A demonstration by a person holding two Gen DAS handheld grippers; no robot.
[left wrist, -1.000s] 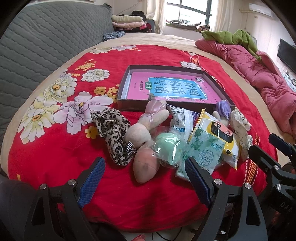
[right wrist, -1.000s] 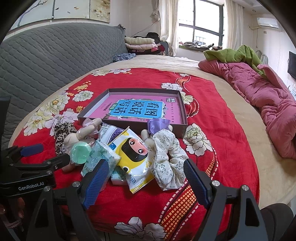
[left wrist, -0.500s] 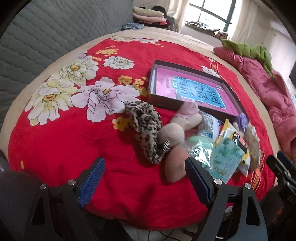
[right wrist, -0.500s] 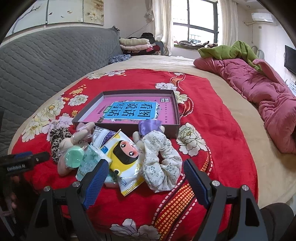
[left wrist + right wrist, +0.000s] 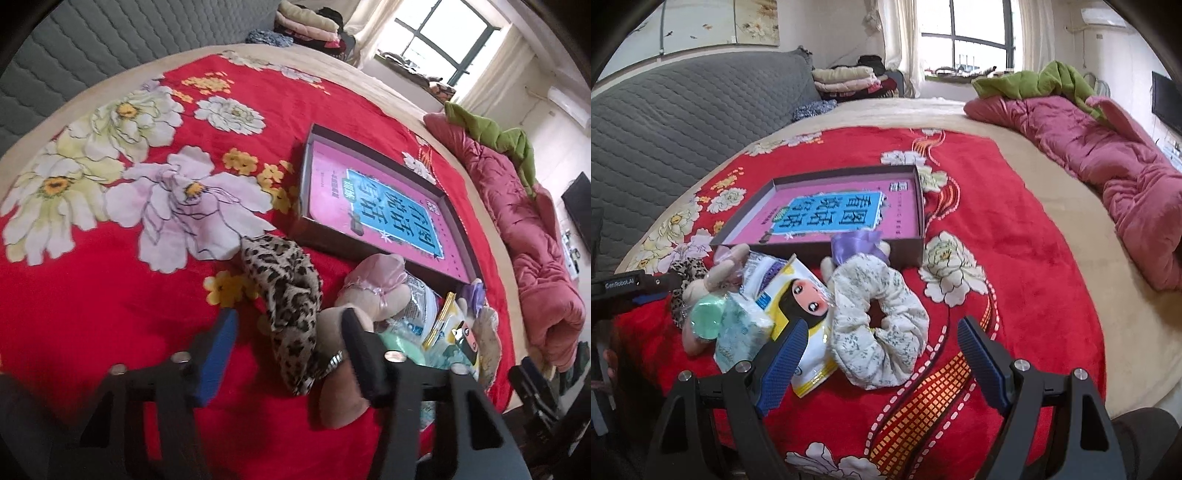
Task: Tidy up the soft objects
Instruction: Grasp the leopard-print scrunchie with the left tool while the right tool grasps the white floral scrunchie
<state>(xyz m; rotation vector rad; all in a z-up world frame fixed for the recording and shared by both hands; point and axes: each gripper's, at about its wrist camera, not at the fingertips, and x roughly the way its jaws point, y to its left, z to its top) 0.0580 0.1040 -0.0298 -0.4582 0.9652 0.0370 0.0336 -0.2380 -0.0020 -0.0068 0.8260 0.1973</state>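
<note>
**Soft items on red floral bedspread, two hand-held grippers over the near edge**

Left gripper: held low and tilted over the near left part of the red bedspread. Fingers stood apart, gripping nothing. The leopard-print scrunchie lay between them; the right finger stood in front of the plush toy. Whether either finger touched the cloth could not be told. From the right wrist view its black body showed at the left edge, beside the same scrunchie.

Right gripper: level, pointing up the bed. Fingers stood wide apart and empty. The white floral scrunchie lay between them; the left finger overlapped the yellow cartoon-face packet.

Soft items, heaped together at the near edge, just in front of the box:
- leopard-print scrunchie, leftmost;
- beige plush toy with pink ears, touching it;
- round green item in clear wrap;
- green-patterned tissue pack;
- tissue pack in clear wrap;
- yellow cartoon-face packet, partly under the white floral scrunchie;
- purple ribbon bow against the box wall.

Shallow dark box: open, flat on the bedspread, holding a pink book with a blue title panel.

Surroundings: grey quilted headboard; crumpled pink quilt on the far right.
</note>
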